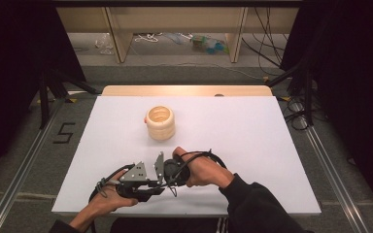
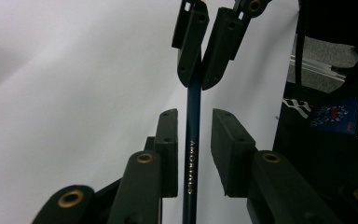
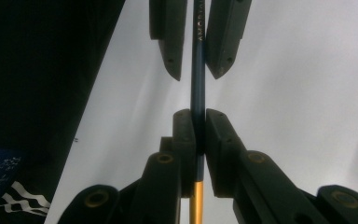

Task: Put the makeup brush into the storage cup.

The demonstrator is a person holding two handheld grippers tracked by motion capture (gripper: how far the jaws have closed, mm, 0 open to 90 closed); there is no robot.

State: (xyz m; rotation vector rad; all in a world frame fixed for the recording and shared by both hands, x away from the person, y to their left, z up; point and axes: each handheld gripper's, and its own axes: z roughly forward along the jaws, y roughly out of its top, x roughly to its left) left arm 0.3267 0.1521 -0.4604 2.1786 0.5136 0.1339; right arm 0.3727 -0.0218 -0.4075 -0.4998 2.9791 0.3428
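Near edge of the white table (image 1: 252, 145), all placed against the pencil: a dark blue pencil (image 2: 193, 116) with gold lettering and a yellowish lower end runs lengthwise between both grippers, held off the tabletop

Right gripper (image 3: 199, 133): fingers (image 3: 185, 140) pressed together on the pencil's shaft, both pads touching it, the yellow end coming out below them. In the high view this gripper (image 1: 171, 171) sits in the right hand (image 1: 205, 171), just right of the left one

Left gripper (image 2: 193, 140): fingers (image 2: 168, 149) stand either side of the pencil with a narrow gap on each side; pads not touching it, so apart. In the high view it (image 1: 148, 182) lies in the left hand (image 1: 108, 196), nose to nose with the right gripper

Dark sleeve (image 1: 252, 204) on the right forearm, nearer than the pencil

Farther back from the pencil, well apart toward the table's middle: a cream ridged holder (image 1: 161, 123), upright, open at the top

Beyond the table: grey floor (image 1: 184, 60), wooden frame legs (image 1: 119, 39), loose cables
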